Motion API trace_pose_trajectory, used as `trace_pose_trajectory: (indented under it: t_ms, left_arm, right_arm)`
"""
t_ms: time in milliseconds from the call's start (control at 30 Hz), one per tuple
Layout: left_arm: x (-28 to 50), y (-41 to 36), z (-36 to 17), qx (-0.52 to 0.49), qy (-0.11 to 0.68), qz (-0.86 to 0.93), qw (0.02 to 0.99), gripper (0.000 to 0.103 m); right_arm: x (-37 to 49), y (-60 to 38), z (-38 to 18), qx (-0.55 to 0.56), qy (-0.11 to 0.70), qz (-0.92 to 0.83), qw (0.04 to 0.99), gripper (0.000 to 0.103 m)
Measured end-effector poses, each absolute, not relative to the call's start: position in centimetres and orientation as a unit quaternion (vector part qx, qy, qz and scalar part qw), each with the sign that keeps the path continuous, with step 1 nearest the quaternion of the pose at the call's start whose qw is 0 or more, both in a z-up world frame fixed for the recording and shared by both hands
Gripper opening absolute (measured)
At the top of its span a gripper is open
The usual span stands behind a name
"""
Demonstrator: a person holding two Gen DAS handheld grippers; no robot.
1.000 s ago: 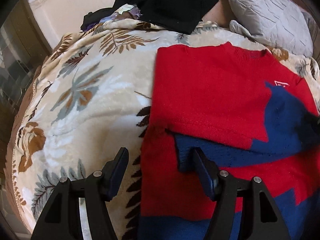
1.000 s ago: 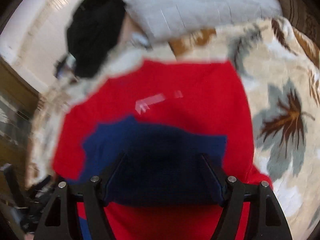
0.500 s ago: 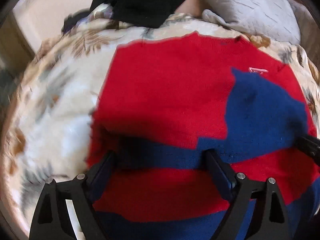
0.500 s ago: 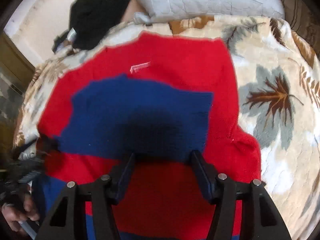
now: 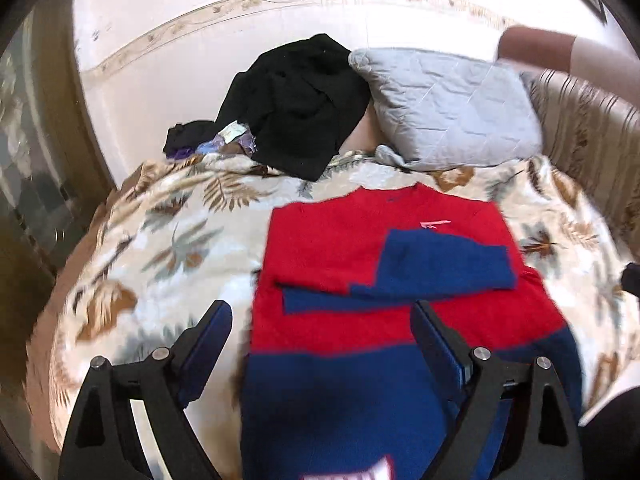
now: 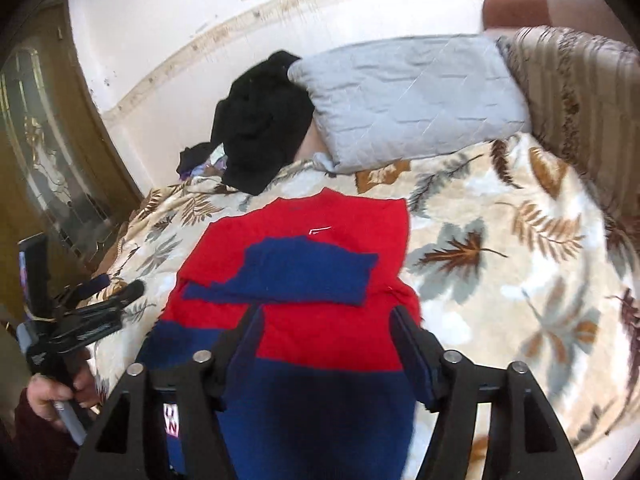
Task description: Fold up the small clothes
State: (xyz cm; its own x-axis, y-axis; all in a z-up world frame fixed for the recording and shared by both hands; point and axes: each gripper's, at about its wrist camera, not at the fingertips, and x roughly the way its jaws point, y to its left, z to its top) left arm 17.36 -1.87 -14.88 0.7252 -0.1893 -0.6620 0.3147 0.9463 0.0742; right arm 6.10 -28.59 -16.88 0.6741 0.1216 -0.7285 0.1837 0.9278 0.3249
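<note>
A red and navy sweater (image 5: 352, 240) lies flat on the leaf-patterned blanket (image 5: 160, 240), with both sleeves (image 5: 440, 268) folded across its chest. It also shows in the right wrist view (image 6: 312, 240), sleeves (image 6: 312, 272) crossed over the red part. My left gripper (image 5: 322, 332) is open and empty above the sweater's lower left part. My right gripper (image 6: 326, 332) is open and empty above the sweater's lower half. The left gripper shows at the left edge of the right wrist view (image 6: 100, 308), held by a hand.
A black garment pile (image 5: 296, 108) and a grey quilted pillow (image 5: 448, 108) lie at the head of the bed. A striped cushion (image 6: 580, 92) is at the far right. A wooden door (image 6: 40, 160) stands left. The wall (image 5: 240, 20) is behind.
Both grippers have pulled back and up from the sweater, away from the folded sleeves. The sleeves now lie flat across the chest, and more of the bed shows.
</note>
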Motion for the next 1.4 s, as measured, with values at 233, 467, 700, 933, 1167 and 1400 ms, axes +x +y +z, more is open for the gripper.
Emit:
trace_pose_trajectory:
  t_ms: [233, 467, 700, 933, 1167, 1400]
  left_arm:
    - [11.6, 0.9, -16.5, 0.090, 0.376, -0.114, 0.915, 0.094]
    - [8.4, 3.9, -15.0, 0.084, 0.366, -0.082, 0.923, 0.094]
    - [7.3, 5.9, -16.5, 0.072, 0.390, -0.082, 0.915, 0.094]
    - [7.3, 7.8, -20.3, 0.100, 0.419, -0.052, 0.901, 0.094]
    - [8.3, 9.4, -22.6, 0.104, 0.437, -0.056, 0.891, 0.094]
    - [8.0, 8.5, -26.1, 0.147, 0.460, -0.052, 0.874, 0.094]
  right_arm:
    - [1.5, -27.7, -17.6, 0.195, 0.406, 0.000, 0.893, 0.074]
    - [-1.0, -26.9, -17.5, 0.200, 0.402, 0.016, 0.893, 0.074]
    - [-2.6, -26.9, -17.0, 0.194, 0.398, 0.016, 0.896, 0.074]
    - [-3.2, -26.6, -21.6, 0.230, 0.467, 0.020, 0.854, 0.074]
    - [-3.2, -26.2, -25.7, 0.256, 0.516, 0.019, 0.817, 0.074]
    - [-2.5, -23.2, -26.4, 0.176, 0.535, 0.019, 0.826, 0.074]
